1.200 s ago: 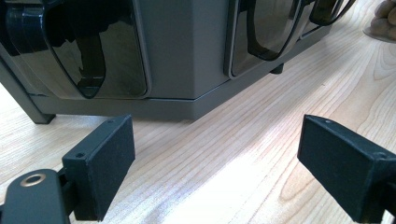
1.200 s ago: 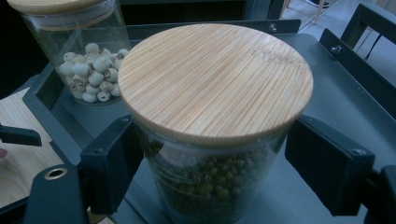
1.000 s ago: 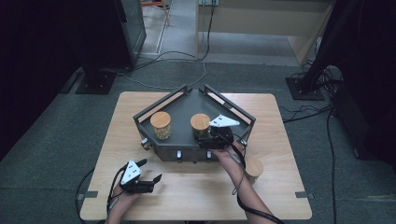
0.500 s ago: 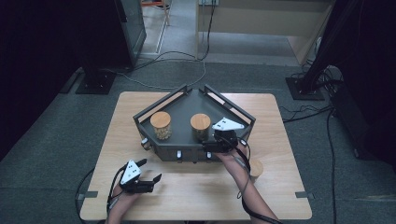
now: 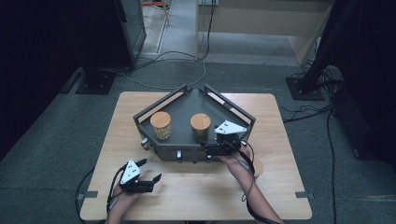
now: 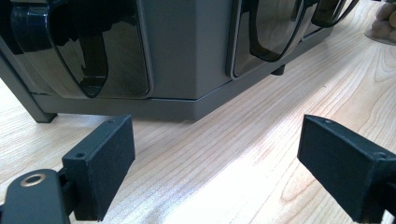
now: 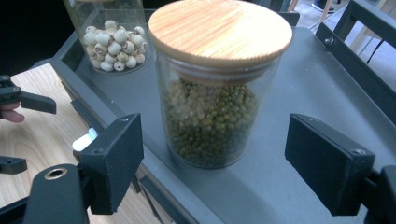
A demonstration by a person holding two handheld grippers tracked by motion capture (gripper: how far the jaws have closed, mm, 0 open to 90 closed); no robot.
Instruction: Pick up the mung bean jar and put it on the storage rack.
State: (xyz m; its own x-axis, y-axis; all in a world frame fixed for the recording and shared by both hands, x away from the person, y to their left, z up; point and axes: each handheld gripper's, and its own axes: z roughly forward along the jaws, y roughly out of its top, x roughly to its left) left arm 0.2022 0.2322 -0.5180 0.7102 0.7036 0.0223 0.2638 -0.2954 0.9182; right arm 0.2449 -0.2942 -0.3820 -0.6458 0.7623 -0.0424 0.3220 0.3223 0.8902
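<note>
Wooden table (image 5: 280, 186), seen from the high view. At the near left, the left gripper (image 5: 148, 171) lies low over the table top, held by a hand (image 5: 122, 201) that enters from the bottom edge. Its jaws stand wide apart with nothing between them. In the left gripper view the same gripper (image 6: 217, 158) faces the dark grey front wall of the tray (image 6: 187, 56), with bare wood under the gap between the jaws.

The tray (image 5: 187, 100) sits at the centre of the table, a dark angular stand with raised rails along its far sides. On its deck, left of centre, stands a glass jar of pale round seeds (image 5: 161, 125) with a wooden lid, upright. Just to the right stands a second upright jar, the jar of green beans (image 5: 201, 127), also under a wooden lid. The two jars are near each other but apart.

The right gripper (image 5: 210, 145) is at the tray's near right edge, close beside the bean jar. In the right gripper view the right gripper (image 7: 212, 163) has its jaws spread wide, one on each side of the bean jar (image 7: 215, 93), neither touching the glass. The seed jar (image 7: 112, 37) stands beyond, to the left.

On the table right of the tray, partly hidden by the right forearm, is a small round object (image 5: 257, 167), possibly another wooden lid.
</note>
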